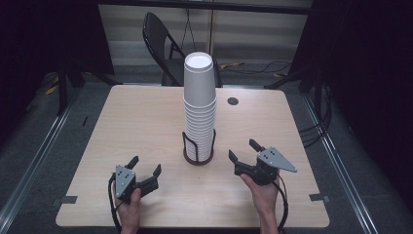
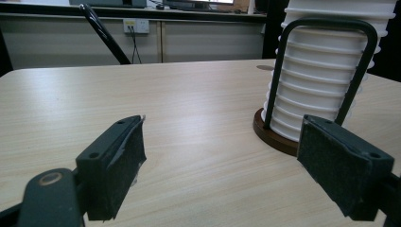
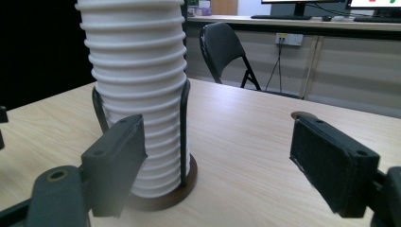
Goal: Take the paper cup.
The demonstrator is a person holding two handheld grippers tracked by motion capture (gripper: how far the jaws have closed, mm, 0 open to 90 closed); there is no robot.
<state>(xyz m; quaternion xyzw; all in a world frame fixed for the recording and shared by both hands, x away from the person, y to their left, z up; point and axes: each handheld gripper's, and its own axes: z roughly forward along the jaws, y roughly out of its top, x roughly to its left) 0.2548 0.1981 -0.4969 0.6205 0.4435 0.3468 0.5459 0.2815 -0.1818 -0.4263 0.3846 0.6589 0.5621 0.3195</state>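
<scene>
A tall stack of white cups (image 1: pixel 199 105) is standing in a wire holder (image 1: pixel 198 150) at the table's (image 1: pixel 136 122) middle. The left gripper (image 1: pixel 145 168) and right gripper (image 1: pixel 242 151) are resting near it on either side, both spread wide and gripping nothing.

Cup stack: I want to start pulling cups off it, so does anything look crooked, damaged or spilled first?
Nothing stands out. The cup stack stands upright in its wire holder on the round base, rims evenly nested. The table around it is dry and unmarked. The left gripper and right gripper sit open, apart from the stack.
</scene>
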